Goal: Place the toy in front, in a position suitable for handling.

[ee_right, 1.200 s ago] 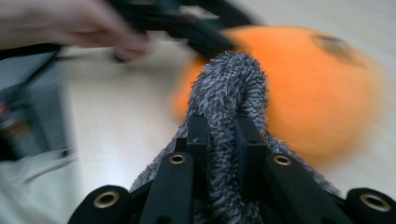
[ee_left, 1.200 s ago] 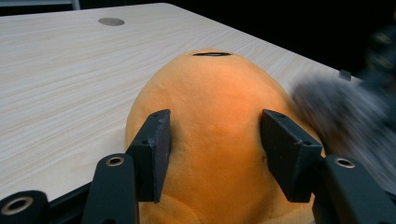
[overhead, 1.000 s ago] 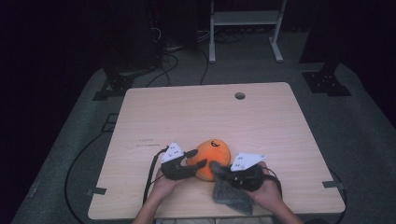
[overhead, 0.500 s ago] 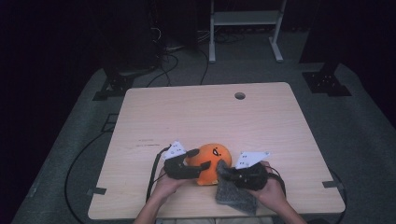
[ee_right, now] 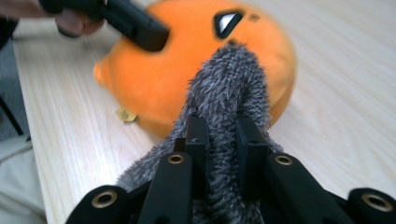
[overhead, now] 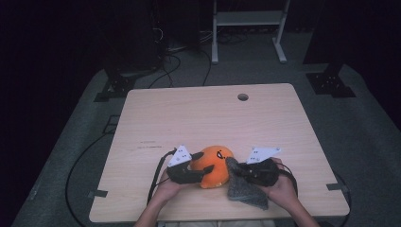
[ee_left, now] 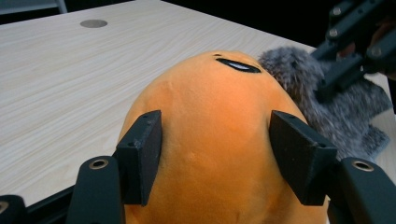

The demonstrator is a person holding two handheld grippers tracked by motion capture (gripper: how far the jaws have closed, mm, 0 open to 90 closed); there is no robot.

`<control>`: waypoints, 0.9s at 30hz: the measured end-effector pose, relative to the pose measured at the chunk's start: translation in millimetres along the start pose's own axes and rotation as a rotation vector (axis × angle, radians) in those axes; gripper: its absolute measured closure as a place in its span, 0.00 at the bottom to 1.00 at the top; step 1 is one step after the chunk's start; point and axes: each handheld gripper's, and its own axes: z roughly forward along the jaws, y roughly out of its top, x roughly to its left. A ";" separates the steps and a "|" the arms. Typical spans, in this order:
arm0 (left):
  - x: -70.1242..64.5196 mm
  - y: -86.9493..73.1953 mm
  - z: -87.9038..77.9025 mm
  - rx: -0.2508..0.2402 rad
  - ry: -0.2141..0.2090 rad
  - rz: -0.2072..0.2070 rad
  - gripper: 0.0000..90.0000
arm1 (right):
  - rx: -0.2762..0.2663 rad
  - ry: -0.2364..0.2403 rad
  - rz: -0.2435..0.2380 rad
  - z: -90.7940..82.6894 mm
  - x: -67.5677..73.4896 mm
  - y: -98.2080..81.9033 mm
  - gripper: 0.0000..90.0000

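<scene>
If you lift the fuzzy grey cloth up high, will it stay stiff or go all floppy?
Probably floppy: the fuzzy grey cloth bunches into a narrow fold where the right gripper pinches it, and its free end sags onto the table. It looks light and soft. Its fuzz should keep it from slipping out.

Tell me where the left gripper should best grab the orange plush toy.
Across its rounded body, coming from the person's side, as the left gripper sits now. The orange plush toy is soft and dome-shaped, so the fingers probably hold best low on the wide flanks. The grey fuzzy cloth crowds its other side.
</scene>
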 end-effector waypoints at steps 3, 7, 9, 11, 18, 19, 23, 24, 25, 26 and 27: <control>-5.5 1.4 2.8 -0.003 -0.012 0.034 0.41 | -0.054 -0.050 0.008 -5.4 -2.0 7.0 0.85; -4.8 1.7 2.4 -0.004 -0.017 0.037 0.40 | -0.061 -0.052 0.053 -0.1 -10.5 8.2 0.85; -2.2 5.9 0.1 0.001 -0.021 0.018 0.31 | -0.034 -0.025 0.079 3.6 -12.9 3.9 0.86; 0.8 10.1 -3.3 0.004 0.003 -0.026 0.21 | -0.013 -0.016 0.082 4.6 -11.5 -0.2 0.86; 4.1 2.2 2.6 0.051 0.013 -0.078 0.23 | -0.008 0.016 0.078 -5.4 -8.3 -4.0 0.86; 2.9 3.3 2.6 0.056 0.009 -0.066 0.25 | -0.030 0.004 0.075 -8.7 -7.6 -1.7 0.86; -5.3 4.8 3.9 0.053 0.003 0.017 0.28 | -0.121 -0.038 0.096 -18.6 -13.2 9.4 0.86; -7.2 5.7 4.1 0.051 0.002 0.029 0.28 | -0.109 -0.036 0.098 -15.1 -15.5 8.9 0.86; -9.4 7.3 4.5 0.050 -0.002 0.039 0.27 | -0.088 -0.033 0.100 -9.8 -17.6 6.4 0.86; -10.3 9.0 4.3 0.056 -0.001 0.039 0.25 | -0.060 -0.020 0.107 -3.8 -19.7 2.0 0.86; -10.4 11.6 3.9 0.061 -0.002 0.027 0.21 | -0.049 -0.011 0.109 -1.9 -20.6 -0.3 0.86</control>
